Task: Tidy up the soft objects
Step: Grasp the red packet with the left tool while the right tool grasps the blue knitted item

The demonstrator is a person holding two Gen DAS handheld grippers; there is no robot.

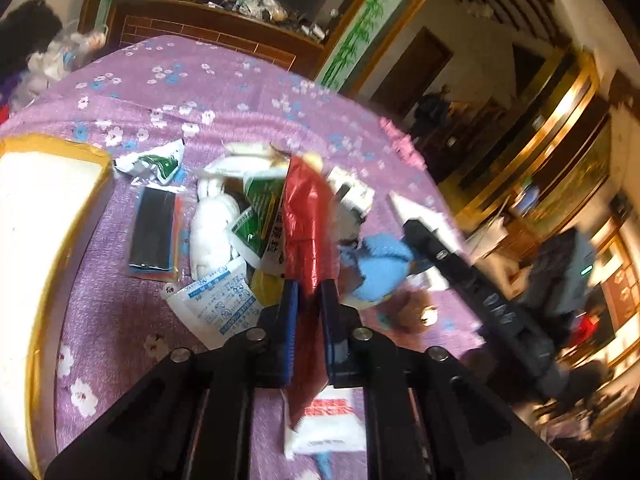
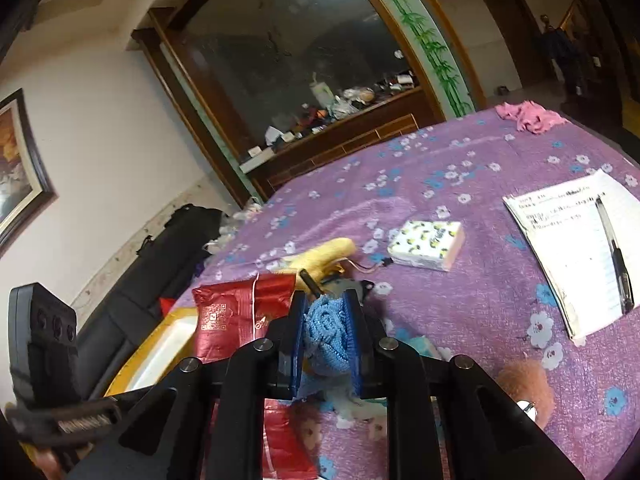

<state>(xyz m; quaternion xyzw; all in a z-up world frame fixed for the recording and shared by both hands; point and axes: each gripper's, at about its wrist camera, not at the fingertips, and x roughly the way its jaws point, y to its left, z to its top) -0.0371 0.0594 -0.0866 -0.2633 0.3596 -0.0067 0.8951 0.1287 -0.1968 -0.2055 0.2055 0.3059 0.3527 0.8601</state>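
Observation:
My left gripper (image 1: 309,286) is shut on a red foil packet (image 1: 304,216), which stands up between the blue pads above a pile of sachets. The same red packet (image 2: 240,320) shows at left in the right wrist view. My right gripper (image 2: 326,308) is shut on a blue fluffy cloth (image 2: 326,332), bunched between its pads; the cloth (image 1: 380,268) also appears just right of the red packet. A yellow-rimmed white box (image 1: 40,208) sits at the left on the purple floral tablecloth (image 2: 460,168).
The pile holds green-and-white sachets (image 1: 256,216), a white rolled cloth (image 1: 212,228), a black packet (image 1: 154,232) and a blue-printed sachet (image 1: 220,300). A yellow cloth (image 2: 328,256), tissue pack (image 2: 428,244), notebook with pen (image 2: 572,240), pink cloth (image 2: 528,116) and brown plush (image 2: 524,384) lie around.

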